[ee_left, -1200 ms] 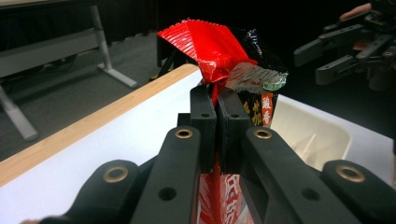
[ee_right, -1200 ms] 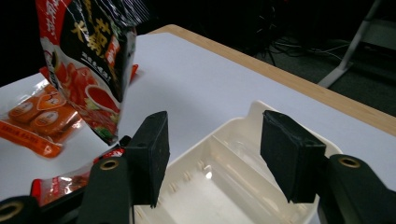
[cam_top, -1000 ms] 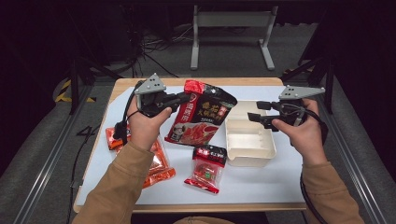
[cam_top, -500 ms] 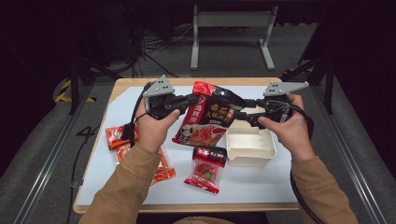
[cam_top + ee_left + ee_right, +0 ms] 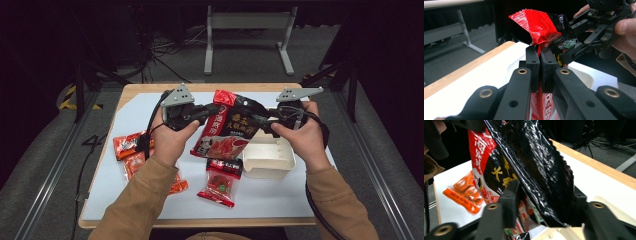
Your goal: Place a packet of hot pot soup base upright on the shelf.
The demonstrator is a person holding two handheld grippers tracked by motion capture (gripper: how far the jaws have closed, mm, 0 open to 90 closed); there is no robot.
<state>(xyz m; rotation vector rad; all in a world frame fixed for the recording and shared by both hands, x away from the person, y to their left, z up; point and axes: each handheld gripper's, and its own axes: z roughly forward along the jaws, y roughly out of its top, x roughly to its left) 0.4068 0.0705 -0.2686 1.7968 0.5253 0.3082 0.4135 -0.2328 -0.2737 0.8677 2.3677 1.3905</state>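
Red-and-black foil pouch [image 5: 227, 127] hangs above the worktop [image 5: 280, 200], its top edge clamped in the left gripper [image 5: 209, 111]. The right gripper [image 5: 264, 121] has just been closing, fingers [image 5: 510, 195] astride the pouch's other edge but apparently not yet pressing. Judged step: securing a two-sided hold; next, finish that pinch squarely.

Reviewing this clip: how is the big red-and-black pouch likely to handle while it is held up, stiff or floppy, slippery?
Probably floppy: the red-and-black pouch creases where the left claw pinches it. Its glossy film looks slippery. It seems light, hanging above the white tray from one pinched edge.
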